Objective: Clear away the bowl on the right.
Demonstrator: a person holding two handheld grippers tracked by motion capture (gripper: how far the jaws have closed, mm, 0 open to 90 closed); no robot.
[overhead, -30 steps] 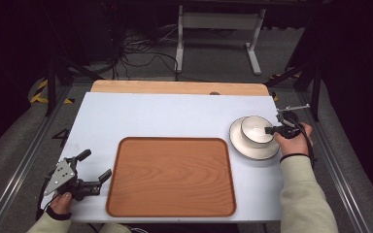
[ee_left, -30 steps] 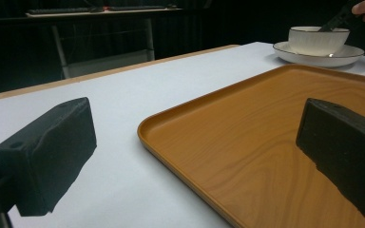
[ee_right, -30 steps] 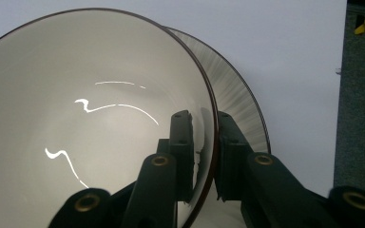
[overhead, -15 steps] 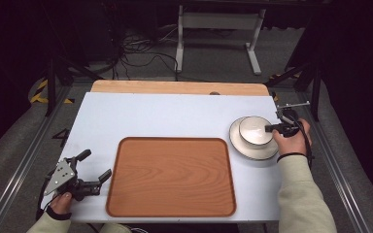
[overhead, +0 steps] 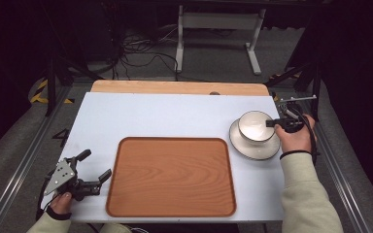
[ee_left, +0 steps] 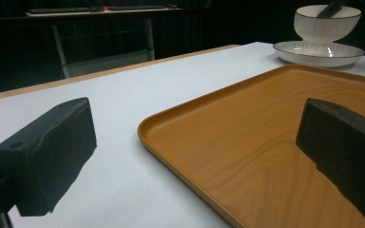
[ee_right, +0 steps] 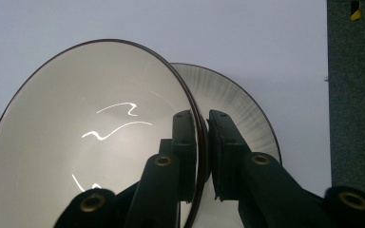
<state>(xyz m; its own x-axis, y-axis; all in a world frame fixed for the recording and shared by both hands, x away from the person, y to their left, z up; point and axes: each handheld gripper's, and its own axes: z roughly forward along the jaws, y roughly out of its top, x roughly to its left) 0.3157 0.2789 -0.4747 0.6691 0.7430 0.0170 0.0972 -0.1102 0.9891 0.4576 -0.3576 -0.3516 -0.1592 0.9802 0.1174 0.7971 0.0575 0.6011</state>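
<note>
- Two jaws of the right gripper [ee_right: 203,142] are pinched on the rim of the white bowl [overhead: 255,126], one finger inside the wall, the other outside it.
- One second ago the bowl sat level on its saucer with the gripper at its rim; half a second ago it looked tipped; now, in the high view, it appears slightly higher and closer to the camera, above the saucer [overhead: 252,145].
- From the left gripper view the bowl [ee_left: 327,21] shows a thin gap or shadow under its foot; whether it has fully left the saucer I cannot tell.
- Judgement: the lift has begun, and the wooden tray [overhead: 171,177], well to the left of the pinching fingers, is the likely destination.
- Left gripper [overhead: 94,167] rests near the tray's left edge with its fingers [ee_left: 52,152] spread wide around nothing; its place matches both earlier pictures.
- A rim-only pinch could let the bowl swing, so a slow, level carry seems wise.
</note>
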